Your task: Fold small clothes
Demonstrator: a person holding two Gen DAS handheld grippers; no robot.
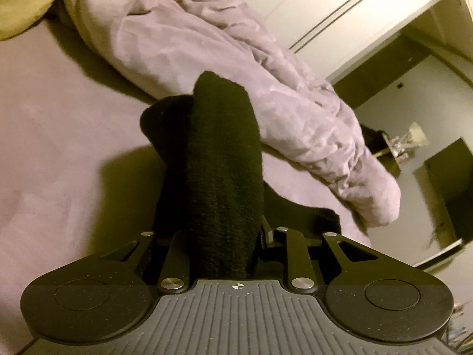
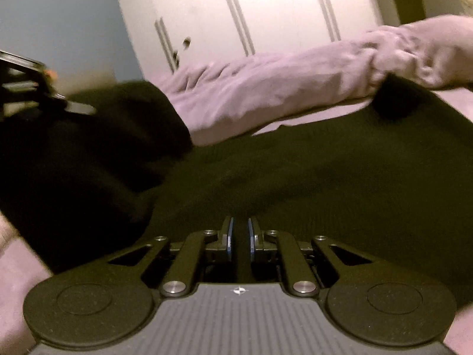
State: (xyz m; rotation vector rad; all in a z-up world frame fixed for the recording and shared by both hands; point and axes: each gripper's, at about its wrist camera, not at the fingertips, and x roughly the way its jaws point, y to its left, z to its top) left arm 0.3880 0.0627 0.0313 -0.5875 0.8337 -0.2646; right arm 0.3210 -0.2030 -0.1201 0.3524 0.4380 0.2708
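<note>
A black garment (image 2: pixel 325 177) lies spread on the lilac bed sheet (image 1: pixel 59 136). In the left wrist view a fold of the black garment (image 1: pixel 224 153) is lifted and drapes over my left gripper (image 1: pixel 227 236), which is shut on it. The cloth hides its fingertips. My right gripper (image 2: pixel 240 233) sits low at the garment's near edge. Its blue pads (image 2: pixel 230 233) stand close together with black cloth pinched between them. In the right wrist view the left gripper (image 2: pixel 74 106) shows blurred at the far left, above a raised part of the garment.
A bunched lilac duvet (image 1: pixel 236 68) lies along the bed just beyond the garment. A yellow pillow (image 1: pixel 26 3) sits at the top left. White wardrobe doors (image 2: pixel 251 14) stand behind the bed. Beyond the bed's end are a doorway and dark furniture (image 1: pixel 449 183).
</note>
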